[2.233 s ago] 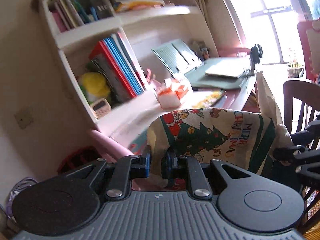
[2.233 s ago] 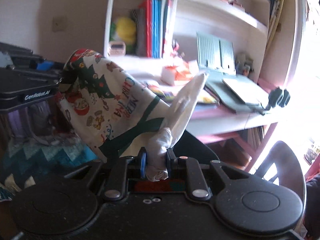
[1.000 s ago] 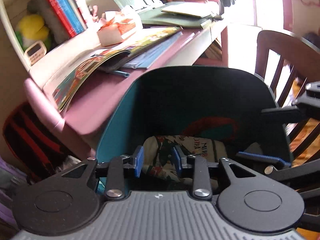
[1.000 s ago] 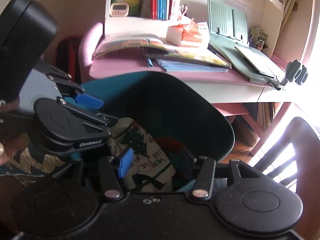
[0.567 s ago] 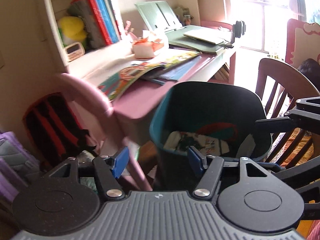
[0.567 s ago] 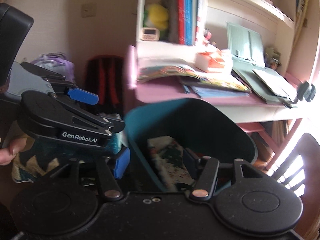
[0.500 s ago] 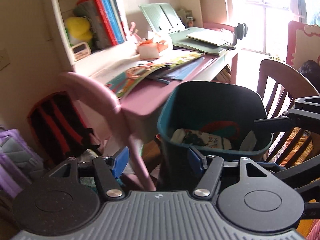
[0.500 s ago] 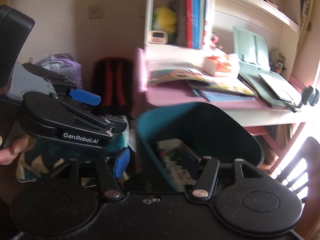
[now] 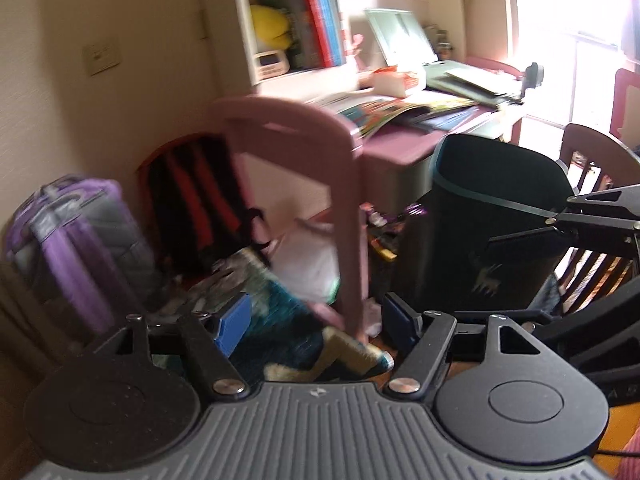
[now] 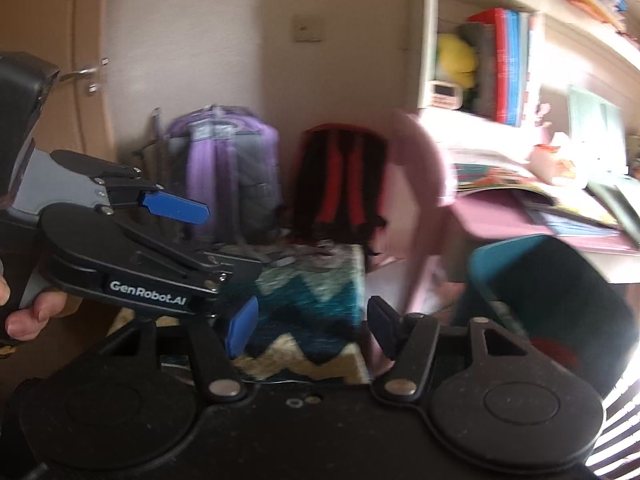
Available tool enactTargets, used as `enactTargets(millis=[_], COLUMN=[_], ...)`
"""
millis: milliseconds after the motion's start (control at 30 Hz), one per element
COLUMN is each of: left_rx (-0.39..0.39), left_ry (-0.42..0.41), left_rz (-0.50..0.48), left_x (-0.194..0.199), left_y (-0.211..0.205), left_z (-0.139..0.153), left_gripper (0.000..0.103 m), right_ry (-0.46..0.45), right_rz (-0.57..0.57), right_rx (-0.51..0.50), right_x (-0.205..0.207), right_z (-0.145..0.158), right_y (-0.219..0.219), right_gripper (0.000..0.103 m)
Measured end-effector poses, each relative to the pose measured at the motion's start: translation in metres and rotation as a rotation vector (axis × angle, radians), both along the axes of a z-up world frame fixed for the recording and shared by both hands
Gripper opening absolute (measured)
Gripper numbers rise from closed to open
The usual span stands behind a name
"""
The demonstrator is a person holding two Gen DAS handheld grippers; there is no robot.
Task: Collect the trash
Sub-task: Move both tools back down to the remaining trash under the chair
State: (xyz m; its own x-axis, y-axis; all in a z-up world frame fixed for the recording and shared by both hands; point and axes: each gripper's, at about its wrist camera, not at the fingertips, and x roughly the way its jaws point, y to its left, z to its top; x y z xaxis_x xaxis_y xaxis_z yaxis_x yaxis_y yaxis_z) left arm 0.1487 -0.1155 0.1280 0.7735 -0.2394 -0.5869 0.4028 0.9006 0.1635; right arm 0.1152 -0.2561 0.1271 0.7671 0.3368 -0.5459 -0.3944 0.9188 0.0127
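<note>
The dark teal trash bin [image 9: 496,220] stands on the floor beside the pink desk, at the right edge of the right wrist view [image 10: 552,280]. Its inside is mostly hidden, so the printed Christmas bag does not show. My left gripper [image 9: 316,322] is back from the bin and left of it, jaws opening, with nothing between them. My right gripper [image 10: 310,326] is open and empty, aimed at a zigzag blanket left of the bin. One of the left gripper's blue pads [image 10: 172,206] shows in the right wrist view.
A pink chair [image 9: 296,168] stands between me and the desk [image 9: 400,140], which is strewn with books. A purple backpack [image 9: 80,240] and a red-and-black one [image 9: 192,200] lean on the wall. A folded zigzag blanket [image 10: 312,300] lies low ahead. A wooden chair [image 9: 592,160] is behind the bin.
Both grippers let go of the Christmas bag in the bin, opened wide, pulled back and swung left. The bin has slid to the right in both views.
</note>
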Motion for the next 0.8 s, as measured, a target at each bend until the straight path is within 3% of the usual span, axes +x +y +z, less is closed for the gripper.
enactTargets(millis=[133, 433, 667, 800], left_rx=[-0.019, -0.052, -0.089, -0.109], left_ry=[0.007, 0.051, 0.097, 0.139], left_rz=[0.064, 0.192, 0.275, 0.315], left_x=[-0.008, -0.004, 0.01, 0.024], left_y=[0.046, 0.143, 0.223, 0.269], left_z=[-0.014, -0.062, -0.127, -0.173], left_gripper=[0.079, 0.081, 0.082, 0.091], right_ry=[0.023, 0.063, 0.129, 0.193], right_rz=[0.068, 0.207, 0.326, 0.372], right_rx=[0.007, 0.002, -0.035, -0.063], right_x=[0.004, 0.02, 0.04, 0.052], right_z=[-0.014, -0.059, -0.122, -0.17], right_y=[0.039, 0.127, 0.196, 0.231], right_gripper=[0.061, 0.061, 0.061, 0.061])
